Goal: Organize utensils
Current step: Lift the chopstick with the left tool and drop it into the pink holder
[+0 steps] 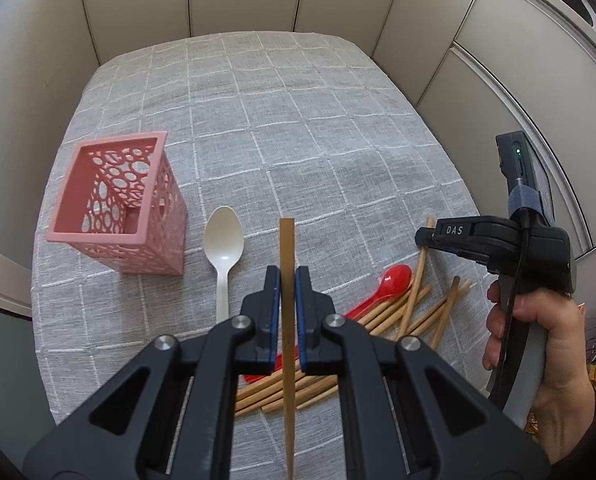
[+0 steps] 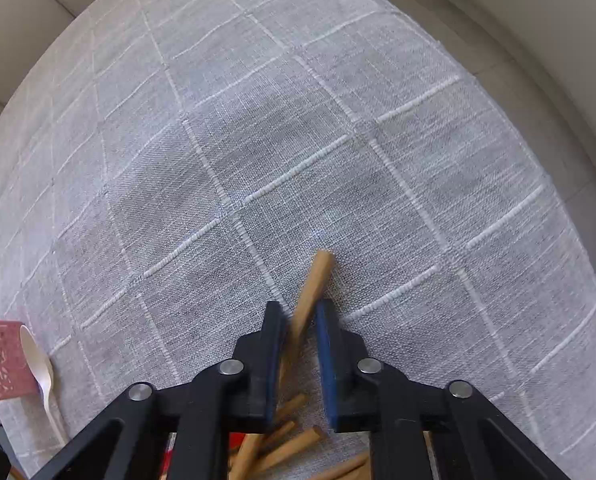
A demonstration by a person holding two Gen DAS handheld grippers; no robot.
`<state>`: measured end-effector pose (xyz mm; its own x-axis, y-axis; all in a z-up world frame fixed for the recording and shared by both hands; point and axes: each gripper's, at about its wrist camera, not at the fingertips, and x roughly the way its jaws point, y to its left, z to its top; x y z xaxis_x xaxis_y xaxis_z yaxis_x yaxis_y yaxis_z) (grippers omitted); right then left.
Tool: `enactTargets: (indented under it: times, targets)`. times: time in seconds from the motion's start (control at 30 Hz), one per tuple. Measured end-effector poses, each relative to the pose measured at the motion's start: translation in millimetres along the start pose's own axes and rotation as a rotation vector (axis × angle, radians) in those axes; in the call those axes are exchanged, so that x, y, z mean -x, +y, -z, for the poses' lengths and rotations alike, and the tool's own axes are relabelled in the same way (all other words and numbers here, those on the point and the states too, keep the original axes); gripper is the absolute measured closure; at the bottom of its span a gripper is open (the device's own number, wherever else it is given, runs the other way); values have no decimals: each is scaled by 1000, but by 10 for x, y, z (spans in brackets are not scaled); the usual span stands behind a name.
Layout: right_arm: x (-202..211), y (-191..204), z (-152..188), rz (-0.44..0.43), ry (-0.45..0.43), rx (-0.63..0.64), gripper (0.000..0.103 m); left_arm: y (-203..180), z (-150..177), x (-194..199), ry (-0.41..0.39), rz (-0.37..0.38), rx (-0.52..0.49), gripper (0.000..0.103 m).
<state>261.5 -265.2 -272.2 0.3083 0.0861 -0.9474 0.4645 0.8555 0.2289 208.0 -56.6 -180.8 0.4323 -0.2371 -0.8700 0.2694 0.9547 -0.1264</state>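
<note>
Clamped between the left gripper's (image 1: 287,280) blue pads, one chopstick (image 1: 287,248) points forward above the grey checked cloth (image 1: 298,120). Beside it the right gripper (image 2: 301,312) straddles another chopstick (image 2: 312,288) from the loose pile (image 1: 418,312), fingers slightly apart around it. Near the pile lie a red spoon (image 1: 394,280) and a white spoon (image 1: 223,240), with the pink basket (image 1: 114,208) standing just left.
</note>
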Motion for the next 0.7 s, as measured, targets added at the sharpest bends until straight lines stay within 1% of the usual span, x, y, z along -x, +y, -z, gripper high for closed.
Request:
enactTargets:
  times: [0.1,0.23,0.37,0.47,0.57,0.6,0.7]
  targets:
    - [-16,-40,-17,-39,-1,-54,94,12,14,41,-13,-17,-9,95]
    - [23,-231,-46,-126,8,-119,95,53,40,105,-34,-37,-13,95]
    - [145,-393,-62,-195,6,-146,95,95,65,217,-65,-53,-16,95]
    - [344,-441,-55,-231,-27,-138,95,132,78,337,-98,-64,-15,95]
    - [581,-395,-4,-263,-77,-111,95,186,90,481,-135,-69,-5,95]
    - [692,-435,28,-275,-96,-99,95,203,96,541,-150,-71,-1,95]
    - [998,-316,124,-317,-155,-57,95,235,114,696,-195,-74,9,95]
